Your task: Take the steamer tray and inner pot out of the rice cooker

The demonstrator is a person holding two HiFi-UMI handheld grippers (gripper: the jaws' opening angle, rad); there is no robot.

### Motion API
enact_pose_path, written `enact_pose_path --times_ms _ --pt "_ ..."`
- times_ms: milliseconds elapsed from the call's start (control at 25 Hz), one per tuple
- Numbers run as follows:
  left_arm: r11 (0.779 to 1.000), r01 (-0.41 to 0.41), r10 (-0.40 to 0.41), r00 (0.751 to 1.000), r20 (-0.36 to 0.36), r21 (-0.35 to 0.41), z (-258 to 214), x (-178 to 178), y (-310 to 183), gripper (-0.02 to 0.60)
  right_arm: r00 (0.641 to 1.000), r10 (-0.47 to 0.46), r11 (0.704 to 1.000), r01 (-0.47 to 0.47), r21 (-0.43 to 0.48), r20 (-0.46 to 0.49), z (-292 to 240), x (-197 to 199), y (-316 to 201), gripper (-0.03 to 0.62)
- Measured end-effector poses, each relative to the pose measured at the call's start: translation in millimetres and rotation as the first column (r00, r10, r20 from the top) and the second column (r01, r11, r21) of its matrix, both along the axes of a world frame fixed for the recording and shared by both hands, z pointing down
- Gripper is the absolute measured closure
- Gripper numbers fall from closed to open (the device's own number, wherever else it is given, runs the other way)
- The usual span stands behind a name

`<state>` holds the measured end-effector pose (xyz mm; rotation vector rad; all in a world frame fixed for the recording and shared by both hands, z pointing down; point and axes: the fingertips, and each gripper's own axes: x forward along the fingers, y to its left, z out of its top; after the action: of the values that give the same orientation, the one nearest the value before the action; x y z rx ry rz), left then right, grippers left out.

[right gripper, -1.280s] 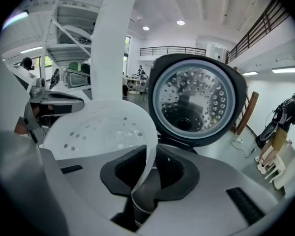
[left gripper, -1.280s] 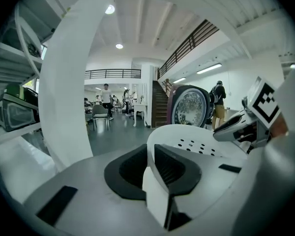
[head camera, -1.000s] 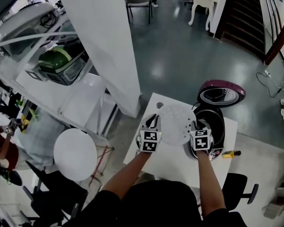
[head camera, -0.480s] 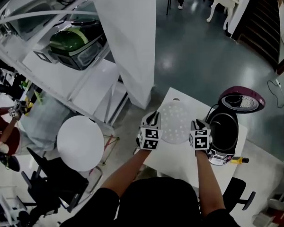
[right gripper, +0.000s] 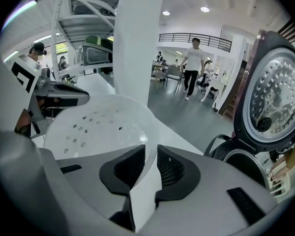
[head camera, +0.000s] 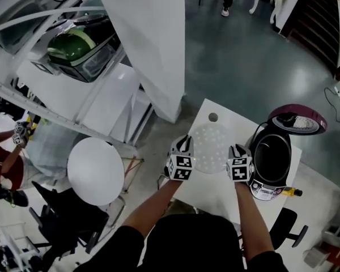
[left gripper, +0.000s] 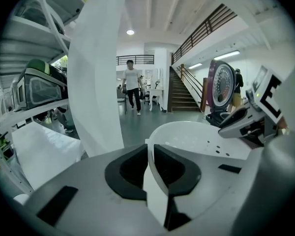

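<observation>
Over the white table point(head camera: 215, 196), just left of the open rice cooker point(head camera: 264, 189) — the steamer tray point(head camera: 211, 147) hangs level between the two tools, clear of the cooker body. I cannot tell from the head view whether its underside touches the tabletop.

Left gripper point(head camera: 185, 144): jaws nearly together, pads clamped on the tray's thin left rim; its own view shows the white rim running straight up between the pads. Right gripper point(head camera: 237, 151): same hold on the opposite rim, pads set slightly wider, rim between them and seemingly in contact. The perforated floor of the tray shows clearly in the right gripper view.

Cooker lid point(head camera: 297, 122) stands fully open. The dark inner pot point(head camera: 271, 158) sits in the cooker well, untouched.

Step in hand, as I read it: putting down the tray — first half of the task is almost complete, second half not begun.

Next move calls for: lowering the tray flat until the table bears it, then parting both jaws evenly so neither side drags it. The tray should land far enough left to leave room beside the cooker. After that, both tools go to the pot rim for a straight vertical lift.
</observation>
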<state>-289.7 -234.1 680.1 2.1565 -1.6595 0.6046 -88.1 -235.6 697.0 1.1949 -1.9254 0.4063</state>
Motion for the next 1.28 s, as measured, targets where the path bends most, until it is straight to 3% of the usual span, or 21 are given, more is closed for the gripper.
enact_pose_path --times_ms 200,600,760,960,1160,1280 --pt "0.998 -0.002 0.003 1.0 0.01 -0.058 44 2 -6 0.545 0.998 -0.039 0.999 0.038 -0.016 -0.044 38 1 -3 0.522" --pt "0.986 0.0 0.0 1.0 0.003 -0.169 124 -7 -6 0.546 0.999 -0.004 0.996 0.0 -0.091 -0.051 116 -6 -5 0.525" --pt "0.985 -0.005 0.003 1.0 -0.012 -0.175 143 -2 -9 0.545 0.997 0.004 0.995 -0.012 -0.098 -0.075 138 -1 -4 0.526" --pt "0.977 -0.03 0.037 0.999 0.027 -0.21 169 -3 -6 0.545 0.997 0.005 0.996 -0.011 -0.089 -0.076 151 -3 -1 0.526" --pt "0.978 -0.076 0.096 0.991 0.098 -0.193 173 2 -3 0.541 0.996 0.015 0.997 -0.022 -0.074 -0.085 160 0 4 0.522" --pt "0.975 -0.095 0.116 0.989 0.094 -0.203 175 2 -4 0.535 0.996 0.041 0.994 -0.049 -0.095 -0.082 160 0 3 0.522"
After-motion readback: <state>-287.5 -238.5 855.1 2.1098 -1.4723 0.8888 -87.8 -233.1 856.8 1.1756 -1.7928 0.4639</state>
